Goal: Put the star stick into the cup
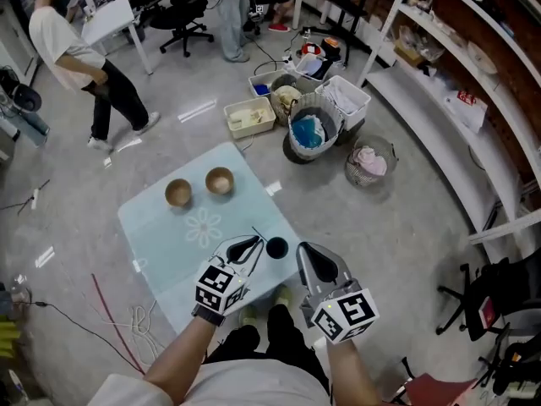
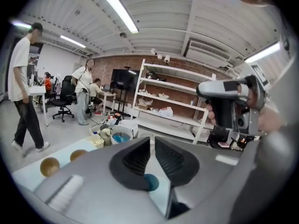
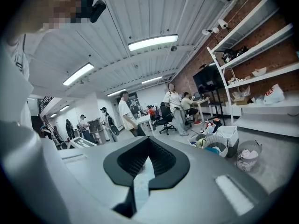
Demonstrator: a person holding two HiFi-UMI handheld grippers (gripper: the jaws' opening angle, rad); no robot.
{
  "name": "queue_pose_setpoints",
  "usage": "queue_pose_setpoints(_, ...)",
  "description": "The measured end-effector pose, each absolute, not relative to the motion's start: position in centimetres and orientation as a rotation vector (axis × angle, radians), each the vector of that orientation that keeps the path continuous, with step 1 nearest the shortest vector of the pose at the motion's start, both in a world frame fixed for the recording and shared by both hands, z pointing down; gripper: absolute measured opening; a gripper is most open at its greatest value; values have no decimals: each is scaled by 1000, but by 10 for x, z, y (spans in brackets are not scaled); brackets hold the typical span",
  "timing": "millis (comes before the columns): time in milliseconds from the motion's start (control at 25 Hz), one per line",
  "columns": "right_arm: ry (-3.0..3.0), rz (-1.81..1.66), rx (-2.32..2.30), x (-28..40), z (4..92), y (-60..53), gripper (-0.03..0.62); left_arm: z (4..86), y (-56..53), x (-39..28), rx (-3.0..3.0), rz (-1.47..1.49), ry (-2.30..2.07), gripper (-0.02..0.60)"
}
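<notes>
table [image 1: 161, 235] 1 | bowls [image 1: 178, 193] [image 1: 220, 180] 2 | cup [image 1: 276, 247] 1 | star stick [image 1: 257, 234] 1 | hand-held grippers [image 1: 247, 245] [image 1: 314, 257] 2

Head view looks steeply down on the table [image 1: 169, 244]; 2 gripper views look level toward the shelves [image 2: 173, 104].

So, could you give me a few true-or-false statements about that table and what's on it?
1. Two bowls sit on the table. True.
2. The cup is on the floor. False: it stands on the table, towards the near edge.
3. The right gripper has its jaws together with nothing between them. True.
4. The bowls touch the cup. False: they stand apart from it, at the table's far side.
</notes>
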State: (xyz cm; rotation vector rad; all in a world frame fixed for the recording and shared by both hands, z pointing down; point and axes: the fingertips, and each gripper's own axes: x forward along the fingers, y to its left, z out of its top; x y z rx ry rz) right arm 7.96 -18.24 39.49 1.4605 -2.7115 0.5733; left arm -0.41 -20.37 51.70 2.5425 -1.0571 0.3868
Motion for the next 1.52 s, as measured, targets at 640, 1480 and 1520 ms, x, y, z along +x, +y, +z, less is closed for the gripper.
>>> queue_pose_setpoints(640,-2709,419,1516,60,346,-181,12,397,-198,-23,2661,138,-1086,6)
queue_pose_setpoints(1480,-2756,238,1532,42,291,-162,11,301,-166,-18,2797,10,-1062,5)
queue_pose_setpoints(1520,-2753,232,1532,41,290,-161,11,299,-165,-19,2798,6,-1066,6)
